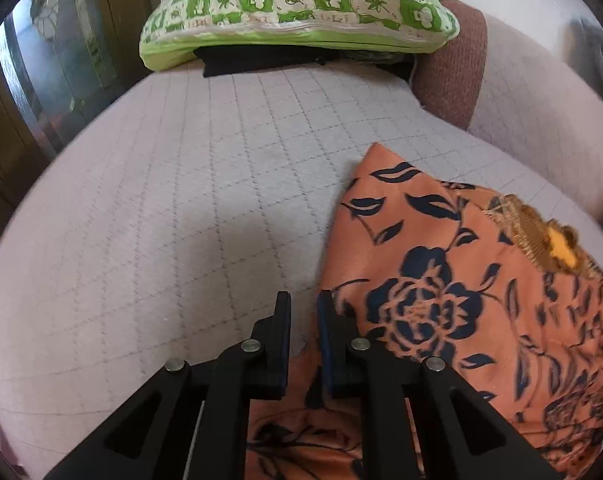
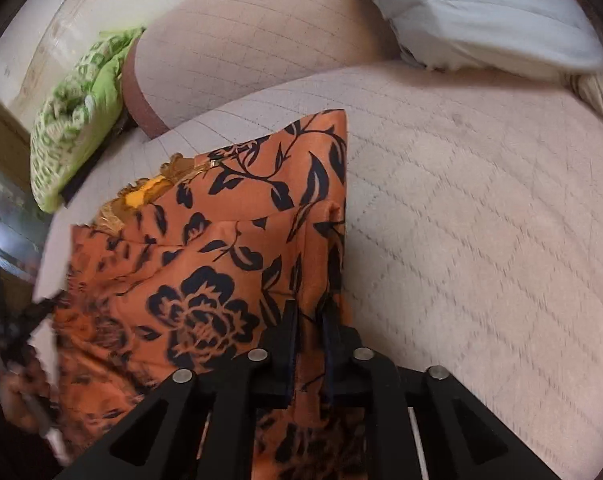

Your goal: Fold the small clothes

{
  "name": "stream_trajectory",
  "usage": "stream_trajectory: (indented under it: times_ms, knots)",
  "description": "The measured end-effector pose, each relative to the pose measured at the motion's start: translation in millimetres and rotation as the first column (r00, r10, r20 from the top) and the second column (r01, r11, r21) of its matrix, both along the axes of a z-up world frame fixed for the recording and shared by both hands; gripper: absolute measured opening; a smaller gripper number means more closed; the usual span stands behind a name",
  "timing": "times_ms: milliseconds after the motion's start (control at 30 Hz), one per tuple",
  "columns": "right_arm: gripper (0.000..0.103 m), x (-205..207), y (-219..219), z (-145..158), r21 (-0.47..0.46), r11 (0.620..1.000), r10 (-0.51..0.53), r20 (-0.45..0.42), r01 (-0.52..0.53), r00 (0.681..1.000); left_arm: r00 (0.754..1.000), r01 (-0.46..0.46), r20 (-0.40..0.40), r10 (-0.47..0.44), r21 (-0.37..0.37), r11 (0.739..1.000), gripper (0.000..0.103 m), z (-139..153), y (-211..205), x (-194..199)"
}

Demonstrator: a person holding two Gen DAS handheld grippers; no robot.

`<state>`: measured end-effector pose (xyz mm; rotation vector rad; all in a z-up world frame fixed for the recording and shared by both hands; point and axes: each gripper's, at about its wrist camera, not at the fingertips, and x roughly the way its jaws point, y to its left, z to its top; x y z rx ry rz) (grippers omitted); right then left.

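An orange garment printed with dark flowers lies on the quilted sofa seat. Its gold neck trim has a yellow patch. In the left wrist view the left gripper sits at the garment's left edge. Its jaws are narrow, with orange fabric pinched low between them. In the right wrist view the same garment fills the lower left. The right gripper is shut on a raised fold near the garment's right edge. The gold trim lies at the far side.
A green patterned cushion lies at the far end of the seat on a black folded item, beside a brown bolster. A white pillow rests against the backrest. Bare quilted seat stretches to the right of the garment.
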<state>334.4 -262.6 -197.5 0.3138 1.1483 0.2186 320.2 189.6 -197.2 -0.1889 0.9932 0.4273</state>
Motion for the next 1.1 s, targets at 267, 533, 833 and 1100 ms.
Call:
stream_trajectory:
  times_ms: [267, 533, 833, 1100]
  knots:
    - [0.015, 0, -30, 28, 0.104, 0.99, -0.111, 0.141, 0.097, 0.984, 0.992, -0.008, 0.125, 0.011, -0.021, 1.0, 0.013, 32, -2, -14]
    - [0.015, 3, 13, 20, 0.119, 0.992, 0.015, 0.229, -0.043, 0.973, 0.972, 0.166, 0.172, -0.16, -0.022, 0.986, 0.054, 28, -55, -6]
    - [0.015, 4, 57, -13, -0.018, 0.994, 0.111, 0.114, -0.109, 0.987, 0.98, 0.199, 0.021, -0.2, 0.019, 0.98, 0.063, -5, -75, 7]
    - [0.012, -2, 45, -21, -0.024, 0.991, 0.129, 0.005, -0.129, 0.992, 0.959, 0.281, -0.074, -0.272, 0.171, 0.944, 0.066, -14, -96, -2]
